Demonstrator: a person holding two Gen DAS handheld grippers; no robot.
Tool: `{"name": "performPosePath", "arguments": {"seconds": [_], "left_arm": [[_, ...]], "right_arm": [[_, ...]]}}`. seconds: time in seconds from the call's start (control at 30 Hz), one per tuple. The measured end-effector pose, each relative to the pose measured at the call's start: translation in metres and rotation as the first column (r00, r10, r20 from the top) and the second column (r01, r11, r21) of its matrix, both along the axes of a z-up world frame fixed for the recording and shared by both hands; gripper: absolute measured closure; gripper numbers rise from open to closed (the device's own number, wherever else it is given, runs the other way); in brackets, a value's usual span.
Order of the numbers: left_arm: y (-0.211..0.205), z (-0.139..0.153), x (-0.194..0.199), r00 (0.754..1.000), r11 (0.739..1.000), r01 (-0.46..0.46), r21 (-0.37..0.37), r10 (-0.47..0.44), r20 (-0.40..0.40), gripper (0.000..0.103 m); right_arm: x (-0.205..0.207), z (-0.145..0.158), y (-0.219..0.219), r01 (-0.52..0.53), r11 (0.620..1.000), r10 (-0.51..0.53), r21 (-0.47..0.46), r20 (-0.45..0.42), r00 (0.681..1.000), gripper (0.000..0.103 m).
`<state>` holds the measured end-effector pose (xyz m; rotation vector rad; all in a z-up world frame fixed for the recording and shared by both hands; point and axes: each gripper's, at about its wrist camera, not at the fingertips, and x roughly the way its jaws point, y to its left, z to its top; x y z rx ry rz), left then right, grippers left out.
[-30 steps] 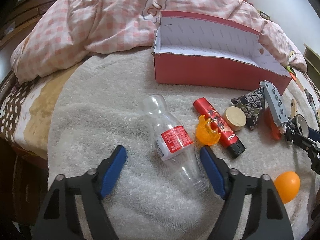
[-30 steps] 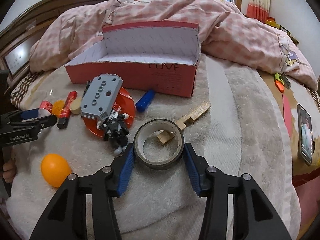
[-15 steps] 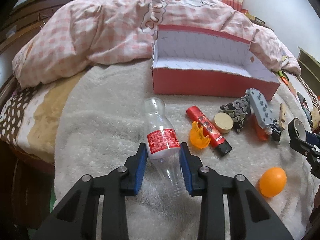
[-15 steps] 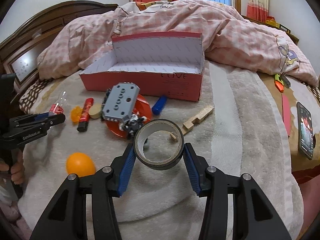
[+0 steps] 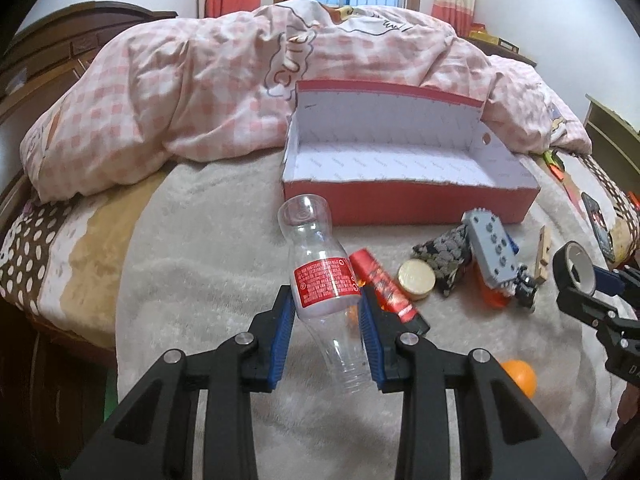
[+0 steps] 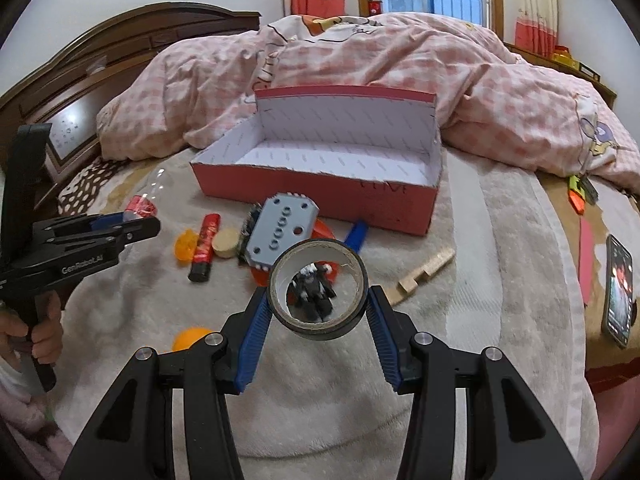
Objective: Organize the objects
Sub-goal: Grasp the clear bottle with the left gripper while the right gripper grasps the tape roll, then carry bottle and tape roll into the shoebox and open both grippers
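Observation:
My left gripper (image 5: 326, 300) is shut on a clear plastic bottle (image 5: 320, 276) with a red label, lifted off the blanket, base pointing at the open red box (image 5: 400, 204). My right gripper (image 6: 318, 300) is shut on a roll of tape (image 6: 318, 290), held above the blanket in front of the red box (image 6: 320, 192). The right gripper with the tape (image 5: 576, 270) shows at the right of the left wrist view. The left gripper with the bottle (image 6: 140, 208) shows at the left of the right wrist view.
On the blanket lie a red glue stick (image 5: 384, 288), round wooden lid (image 5: 416, 280), patterned pouch (image 5: 444, 252), grey block (image 6: 280, 232), black figure (image 6: 314, 290), blue marker (image 6: 356, 234), wooden piece (image 6: 426, 270), orange ball (image 5: 520, 376). A phone (image 6: 618, 290) lies right. A pink quilt (image 5: 240, 80) is behind.
My left gripper closed on the bottle and lifted it off the blanket. My right gripper rose and drew back with the tape roll in it.

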<state>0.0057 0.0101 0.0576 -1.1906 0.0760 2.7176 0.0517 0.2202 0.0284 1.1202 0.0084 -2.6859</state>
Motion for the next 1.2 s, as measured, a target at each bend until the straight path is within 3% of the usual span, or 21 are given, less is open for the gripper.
{"name": "performPosePath", "arguments": {"seconds": [0.63, 0.97, 1.2], "left_arm": [[0.051, 0.038, -0.086, 0.998, 0.998, 0.067, 0.021, -0.066, -0.024, 0.071], [0.071, 0.025, -0.148, 0.999, 0.999, 0.037, 0.006, -0.038, 0.033, 0.071], [0.084, 0.013, -0.185, 0.997, 0.999, 0.026, -0.023, -0.025, 0.076, 0.071]], "right_arm": [[-0.082, 0.024, 0.002, -0.008, 1.0, 0.008, -0.011, 0.016, 1.0, 0.054], [-0.15, 0.02, 0.009, 0.033, 0.999, -0.033, -0.002, 0.047, 0.998, 0.054], [-0.188, 0.008, 0.006, 0.03, 0.998, -0.036, 0.059, 0.092, 0.995, 0.054]]}}
